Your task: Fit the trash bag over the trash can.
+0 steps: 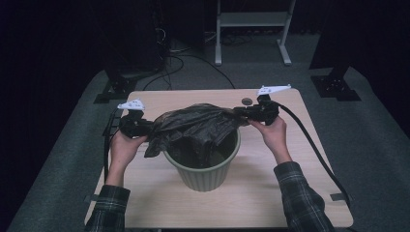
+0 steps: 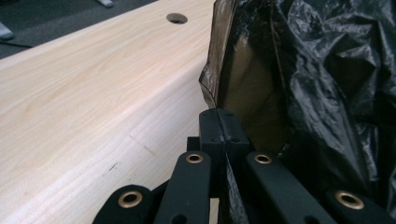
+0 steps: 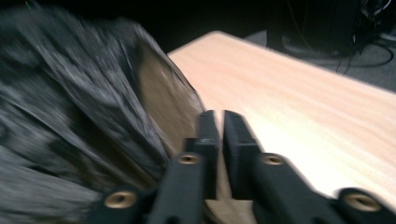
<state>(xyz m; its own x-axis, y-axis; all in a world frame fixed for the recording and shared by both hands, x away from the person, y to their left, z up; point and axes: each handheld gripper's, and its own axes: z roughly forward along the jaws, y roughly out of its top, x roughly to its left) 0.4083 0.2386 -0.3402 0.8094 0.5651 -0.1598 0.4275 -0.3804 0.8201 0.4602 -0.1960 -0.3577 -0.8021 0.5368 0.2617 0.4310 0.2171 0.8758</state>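
Stretching a crinkled black plastic bin bag (image 1: 196, 126) over the ribbed green bin (image 1: 205, 175) at mid-table, left gripper (image 1: 151, 126) pinched its edge, right gripper (image 1: 240, 112) barely parted around film; next, probably, hooking the rim.

Dark plaid sleeves cover both forearms. Each black gripper, left gripper (image 1: 145, 126) and right gripper (image 1: 243, 114), carries brass-ringed jaws, a pale three-cornered plate and a black cable.

no readable text, labels, brands or numbers on anything in view
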